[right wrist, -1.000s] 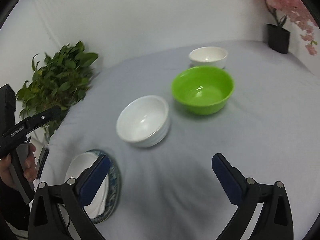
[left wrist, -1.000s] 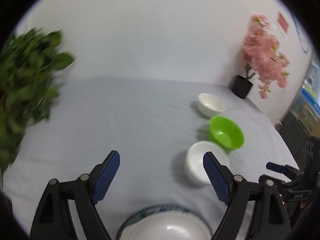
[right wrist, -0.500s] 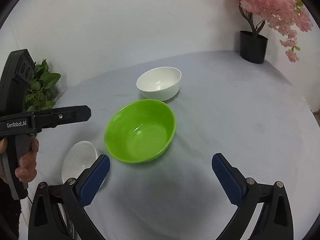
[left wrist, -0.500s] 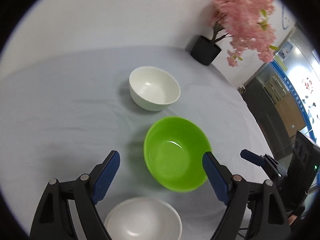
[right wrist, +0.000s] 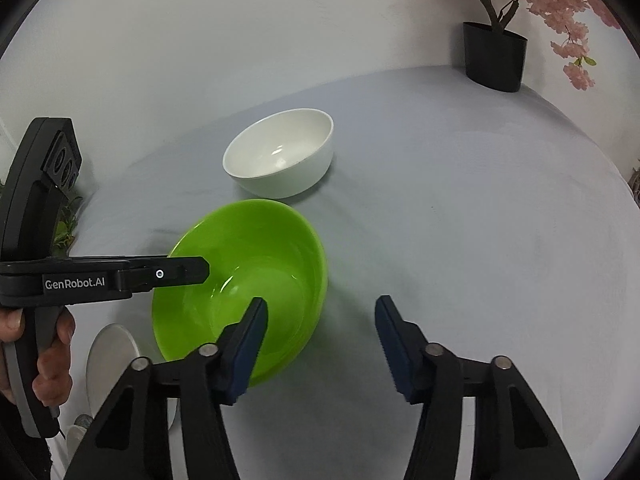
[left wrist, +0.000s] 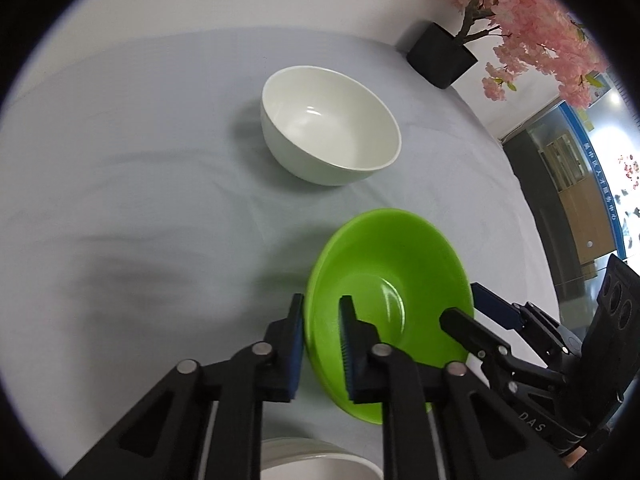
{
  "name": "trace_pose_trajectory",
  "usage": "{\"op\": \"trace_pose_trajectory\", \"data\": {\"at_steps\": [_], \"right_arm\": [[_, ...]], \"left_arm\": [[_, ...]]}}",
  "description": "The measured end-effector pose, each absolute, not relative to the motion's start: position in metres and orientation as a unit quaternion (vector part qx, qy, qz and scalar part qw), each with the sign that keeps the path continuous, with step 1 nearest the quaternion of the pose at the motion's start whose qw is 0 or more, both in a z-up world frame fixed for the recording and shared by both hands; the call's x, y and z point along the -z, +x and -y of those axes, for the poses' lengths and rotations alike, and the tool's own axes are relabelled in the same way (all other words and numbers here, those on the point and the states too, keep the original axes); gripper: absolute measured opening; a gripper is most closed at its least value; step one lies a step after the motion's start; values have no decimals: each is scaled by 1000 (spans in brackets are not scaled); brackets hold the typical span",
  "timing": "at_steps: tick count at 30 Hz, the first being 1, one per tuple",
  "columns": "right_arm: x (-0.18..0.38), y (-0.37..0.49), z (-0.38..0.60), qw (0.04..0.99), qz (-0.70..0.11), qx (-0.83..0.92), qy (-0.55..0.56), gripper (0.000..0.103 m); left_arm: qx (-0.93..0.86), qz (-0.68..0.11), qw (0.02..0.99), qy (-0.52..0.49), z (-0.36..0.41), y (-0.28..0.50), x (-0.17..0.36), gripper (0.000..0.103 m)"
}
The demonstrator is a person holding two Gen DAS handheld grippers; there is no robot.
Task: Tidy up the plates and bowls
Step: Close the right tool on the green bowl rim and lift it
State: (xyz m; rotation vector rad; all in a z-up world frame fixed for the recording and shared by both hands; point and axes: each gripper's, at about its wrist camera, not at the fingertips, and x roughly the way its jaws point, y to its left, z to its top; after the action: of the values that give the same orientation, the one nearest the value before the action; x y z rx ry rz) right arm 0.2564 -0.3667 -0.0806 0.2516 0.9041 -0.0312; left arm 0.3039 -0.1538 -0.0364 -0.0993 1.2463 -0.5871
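Left gripper [left wrist: 320, 336] has just closed on green bowl [left wrist: 384, 280] rim; right gripper [right wrist: 320, 340] narrowing, straddling its rim, pads clear

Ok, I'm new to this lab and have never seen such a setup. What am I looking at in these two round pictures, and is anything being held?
There is no robot here. A person holds a hand-held gripper, a two-fingered clamp, in each hand. Each round picture comes from a fisheye camera on one clamp, looking along its fingers.

On the grey table stand a green bowl, a white bowl behind it and a potted pink plant. Another white bowl peeks in at the bottom of the left view.

The left hand-held gripper has just been closing and pinches the green bowl's rim. The right hand-held gripper has also been closing but is open. It straddles the rim on the other side, with one finger inside the bowl and its pads not pressing.
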Motion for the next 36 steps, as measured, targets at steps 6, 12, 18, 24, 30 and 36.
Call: {"op": "trace_pose_trajectory", "data": {"at_steps": [6, 12, 18, 24, 30, 36], "right_arm": [[92, 256, 362, 885, -444, 18, 138, 12], [73, 241, 362, 897, -419, 23, 141, 7], [40, 198, 352, 910, -394, 29, 130, 7], [36, 128, 339, 906, -400, 7, 138, 7], [39, 41, 324, 896, -425, -5, 128, 7], [52, -5, 315, 885, -448, -14, 122, 6]], "left_arm": [[265, -572, 776, -31, 156, 297, 27, 5], [268, -559, 783, -45, 154, 276, 3, 4], [261, -534, 804, -37, 152, 220, -38, 4], [254, -543, 800, -37, 142, 156, -38, 4], [256, -555, 790, -44, 131, 104, -26, 4], [249, -577, 776, -56, 129, 74, -6, 4]]}}
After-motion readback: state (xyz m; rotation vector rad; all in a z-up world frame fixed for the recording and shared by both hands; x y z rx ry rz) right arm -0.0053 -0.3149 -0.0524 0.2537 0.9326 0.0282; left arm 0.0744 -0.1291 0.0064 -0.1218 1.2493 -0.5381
